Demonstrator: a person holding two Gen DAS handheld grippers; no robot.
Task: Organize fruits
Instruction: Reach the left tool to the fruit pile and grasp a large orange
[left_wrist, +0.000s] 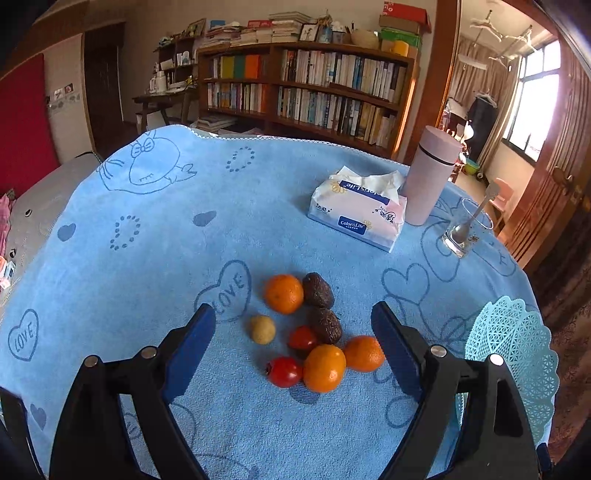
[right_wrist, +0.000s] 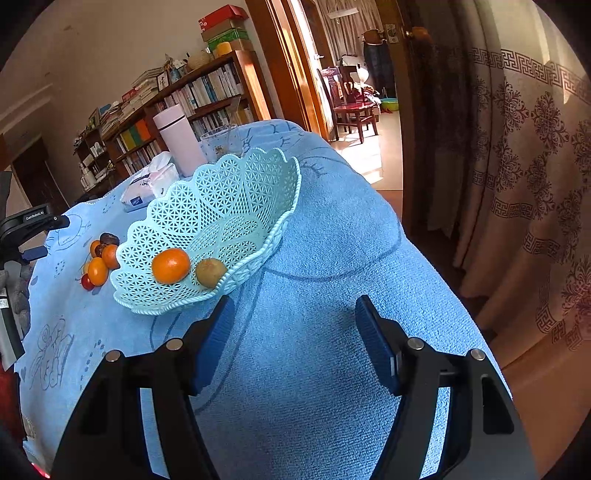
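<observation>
In the left wrist view a heap of fruit lies on the blue towel (left_wrist: 147, 258): three oranges (left_wrist: 324, 368), two red tomatoes (left_wrist: 283, 372), two dark wrinkled fruits (left_wrist: 317, 290) and a small yellow fruit (left_wrist: 262, 329). My left gripper (left_wrist: 293, 310) hangs open just in front of the heap, its fingers either side of it and touching none. The pale blue lattice basket (right_wrist: 236, 184) stands right of the heap and holds an orange (right_wrist: 170, 266) and a brownish-green fruit (right_wrist: 210, 272). My right gripper (right_wrist: 294, 306) is open and empty over bare towel, just in front of the basket.
Behind the fruit stand a tissue pack (left_wrist: 356, 208), a pink bottle (left_wrist: 428, 177) and a glass with a spoon (left_wrist: 465, 229). The table edge drops away close to the right of the basket. A bookshelf (left_wrist: 306, 85) fills the back wall.
</observation>
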